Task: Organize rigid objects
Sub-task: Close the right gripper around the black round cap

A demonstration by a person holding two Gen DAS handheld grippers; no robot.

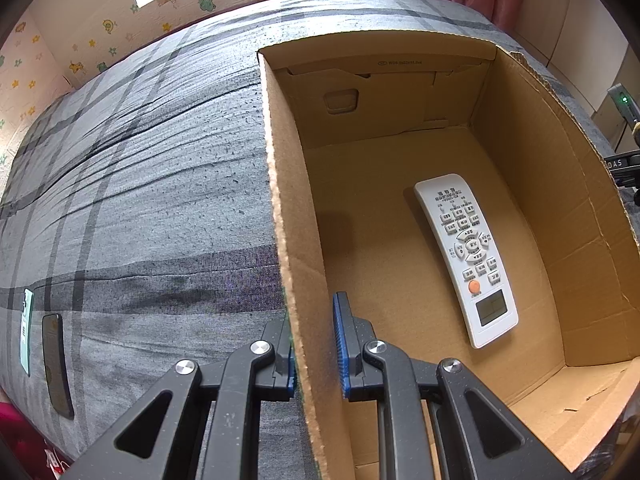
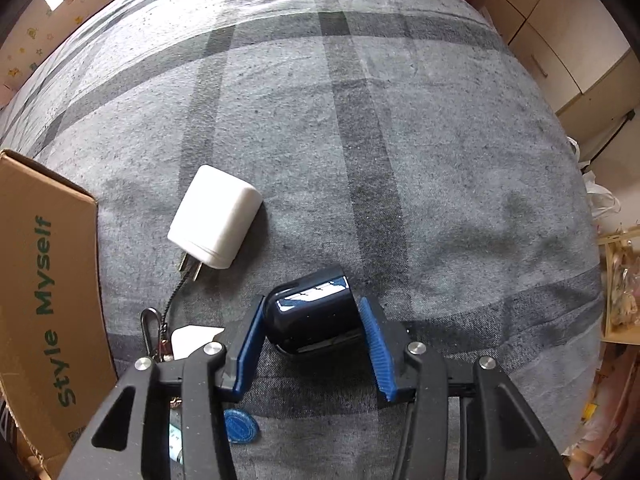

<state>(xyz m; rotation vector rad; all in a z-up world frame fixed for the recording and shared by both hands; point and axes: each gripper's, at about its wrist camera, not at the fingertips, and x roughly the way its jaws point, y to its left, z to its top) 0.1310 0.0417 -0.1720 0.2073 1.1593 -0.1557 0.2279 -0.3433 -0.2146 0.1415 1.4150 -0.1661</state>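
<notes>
Beside the dark case (image 2: 310, 316) (just left) lies a white charger (image 2: 216, 216).

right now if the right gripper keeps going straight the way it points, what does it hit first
The dark blue glossy object between the right gripper fingers; it lies on the grey plaid bedspread, which sits right under it. The left pad looks to be touching it; on the right I cannot tell. Depth is hard to judge here.

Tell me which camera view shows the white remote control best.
The left wrist view. There the white remote control lies face up on the floor of the cardboard box, whole and unblocked, with its buttons and small screen visible. The right wrist view shows nothing of it, only the box's printed outer wall at the left edge.
</notes>
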